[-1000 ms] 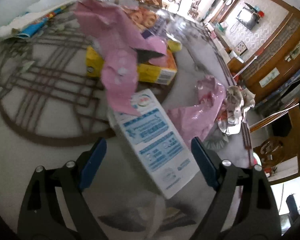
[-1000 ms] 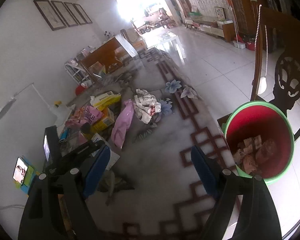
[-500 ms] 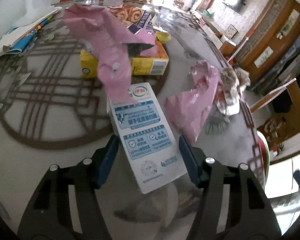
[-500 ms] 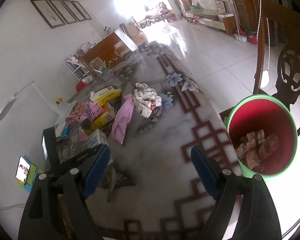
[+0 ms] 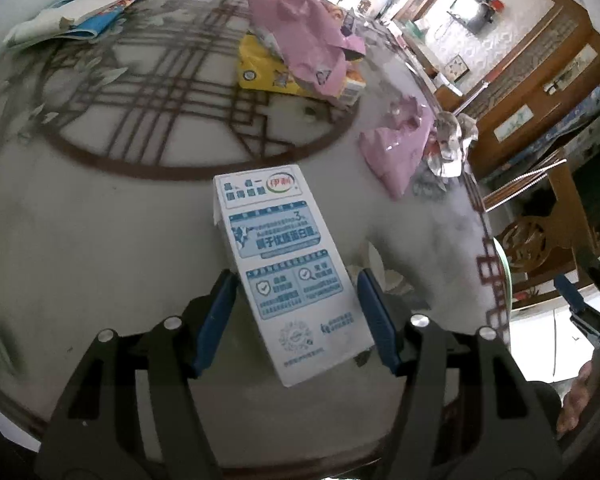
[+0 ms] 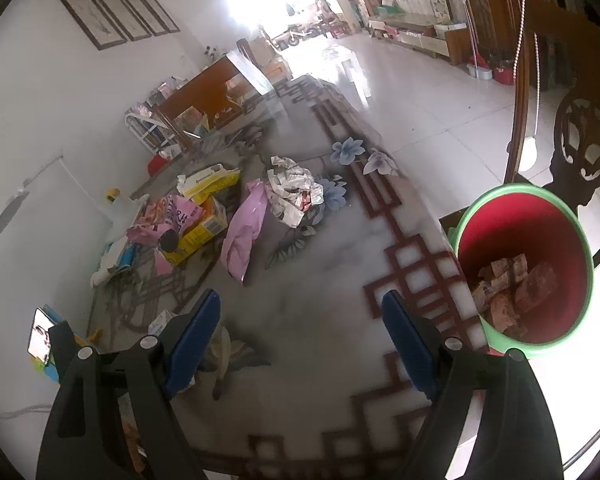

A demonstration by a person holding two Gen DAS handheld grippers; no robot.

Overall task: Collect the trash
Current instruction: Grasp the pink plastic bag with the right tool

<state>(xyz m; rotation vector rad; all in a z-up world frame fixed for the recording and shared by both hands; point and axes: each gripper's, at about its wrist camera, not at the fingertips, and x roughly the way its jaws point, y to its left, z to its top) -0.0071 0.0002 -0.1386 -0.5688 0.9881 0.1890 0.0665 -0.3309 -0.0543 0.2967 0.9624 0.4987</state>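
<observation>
My left gripper point(image 5: 296, 312) is shut on a white and blue milk carton point(image 5: 284, 268) and holds it just above the marble table point(image 5: 100, 240). Behind it lie a yellow box point(image 5: 268, 72) under a pink wrapper point(image 5: 300, 36), a pink bag point(image 5: 396, 152) and crumpled paper point(image 5: 452, 144). My right gripper point(image 6: 300, 340) is open and empty above the table. A green bin with a red inside point(image 6: 532, 240) holds some trash at the table's right edge. The same pile shows in the right wrist view: the pink bag point(image 6: 244, 236), the crumpled paper point(image 6: 292, 192), the yellow box point(image 6: 200, 232).
Papers point(image 5: 80, 12) lie at the far left of the table. A phone point(image 6: 40, 332) stands at the left edge. A carved wooden chair point(image 6: 580, 140) is behind the bin. A second yellow box point(image 6: 212, 180) lies farther back.
My left gripper has closed on the milk carton and pulled it back from the pile, clear of the pink wrapper. The right gripper has shifted slightly over the table, still open.
</observation>
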